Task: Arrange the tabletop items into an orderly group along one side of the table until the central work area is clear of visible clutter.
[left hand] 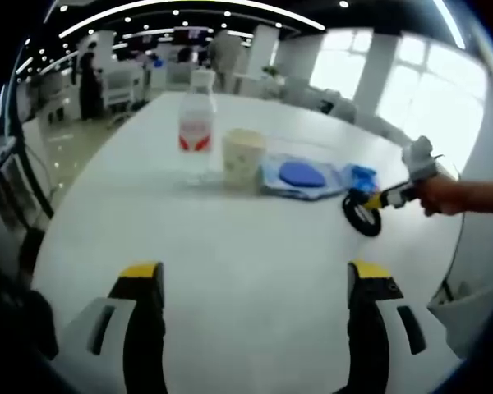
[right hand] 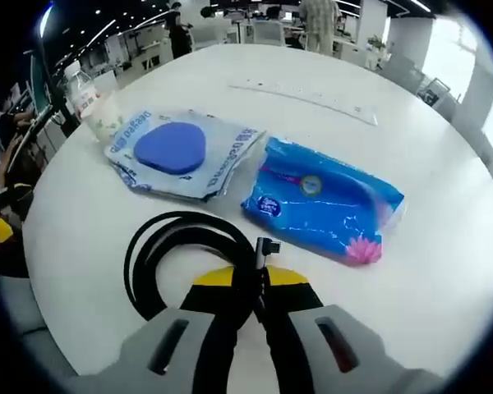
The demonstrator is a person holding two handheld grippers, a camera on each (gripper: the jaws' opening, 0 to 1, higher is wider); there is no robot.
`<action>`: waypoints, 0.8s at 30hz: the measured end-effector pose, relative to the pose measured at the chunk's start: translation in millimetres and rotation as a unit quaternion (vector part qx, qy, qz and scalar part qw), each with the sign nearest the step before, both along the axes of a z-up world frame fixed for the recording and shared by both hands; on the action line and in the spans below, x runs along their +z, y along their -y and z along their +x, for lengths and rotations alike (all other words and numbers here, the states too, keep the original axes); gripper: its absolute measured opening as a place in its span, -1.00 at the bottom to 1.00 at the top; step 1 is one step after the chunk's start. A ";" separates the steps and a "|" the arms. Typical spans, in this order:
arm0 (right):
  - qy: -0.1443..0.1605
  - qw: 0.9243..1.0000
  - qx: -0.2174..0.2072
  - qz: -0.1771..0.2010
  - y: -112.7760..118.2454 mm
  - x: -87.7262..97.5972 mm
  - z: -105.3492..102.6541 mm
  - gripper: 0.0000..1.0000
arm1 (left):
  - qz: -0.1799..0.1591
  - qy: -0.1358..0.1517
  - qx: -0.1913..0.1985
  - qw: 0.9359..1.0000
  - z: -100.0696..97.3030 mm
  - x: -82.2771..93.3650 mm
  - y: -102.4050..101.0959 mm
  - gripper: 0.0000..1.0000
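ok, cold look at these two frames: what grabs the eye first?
The right gripper, shut on a coiled black cable near the table edge. Just beyond it lie a bright blue tissue pack and a clear pouch with a blue oval pad, side by side. In the left gripper view, a water bottle and paper cup stand next to them on the white table.

You get bright, even light from the ceiling strips [left hand: 189, 6] and windows [left hand: 411, 90]. Fisheye edges bend and blur; shadows stay faint.
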State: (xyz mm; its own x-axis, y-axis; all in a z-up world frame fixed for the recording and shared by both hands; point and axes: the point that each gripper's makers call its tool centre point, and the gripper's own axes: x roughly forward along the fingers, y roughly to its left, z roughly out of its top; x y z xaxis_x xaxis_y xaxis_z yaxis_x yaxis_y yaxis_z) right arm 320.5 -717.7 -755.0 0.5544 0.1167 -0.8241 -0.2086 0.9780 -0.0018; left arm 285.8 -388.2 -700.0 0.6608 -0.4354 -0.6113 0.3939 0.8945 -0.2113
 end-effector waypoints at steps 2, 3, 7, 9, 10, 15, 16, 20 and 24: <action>0.002 1.000 -0.016 0.008 1.6 1.3 -0.6 -0.79 | 0.001 0.000 0.000 1.000 -0.1 -0.2 -0.1 0.78; 0.002 1.000 -0.020 0.011 2.2 1.9 -1.3 -0.79 | 0.002 -0.001 0.000 1.000 -0.2 -0.5 -0.3 0.78; 0.002 0.999 -0.029 0.017 4.9 1.7 -1.5 -0.78 | 0.000 -0.001 0.001 1.000 0.0 -0.4 -0.1 0.78; 0.002 0.999 -0.032 0.022 6.5 2.3 -1.1 -0.78 | 0.000 -0.001 0.000 1.000 -0.4 -0.5 0.2 0.78; 0.003 0.999 -0.036 0.027 6.6 3.0 -0.5 -0.77 | 0.000 -0.001 0.000 1.000 -0.6 -0.4 0.3 0.78; 0.020 0.998 -0.042 0.039 7.3 12.1 4.0 -0.67 | 0.000 0.001 -0.001 1.000 -0.6 0.2 0.8 0.78; 0.025 0.998 -0.042 0.041 7.2 15.5 5.5 -0.62 | 0.000 0.001 -0.001 1.000 -0.7 0.2 0.7 0.78; 0.043 0.997 -0.040 0.058 3.3 27.7 8.8 -0.44 | -0.001 0.001 0.000 1.000 -0.6 0.6 0.5 0.78; 0.052 0.996 -0.042 0.066 2.8 34.4 6.9 -0.34 | 0.001 0.003 -0.002 1.000 -0.4 0.8 1.3 0.78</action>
State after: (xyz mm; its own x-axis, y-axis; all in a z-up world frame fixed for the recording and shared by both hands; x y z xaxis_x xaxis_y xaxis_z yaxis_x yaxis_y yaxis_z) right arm 327.4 -720.6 -720.6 0.6478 0.1700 -0.7426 -0.1324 0.9851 0.1101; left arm 285.3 -389.5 -699.2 0.6627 -0.4359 -0.6090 0.3979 0.8938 -0.2069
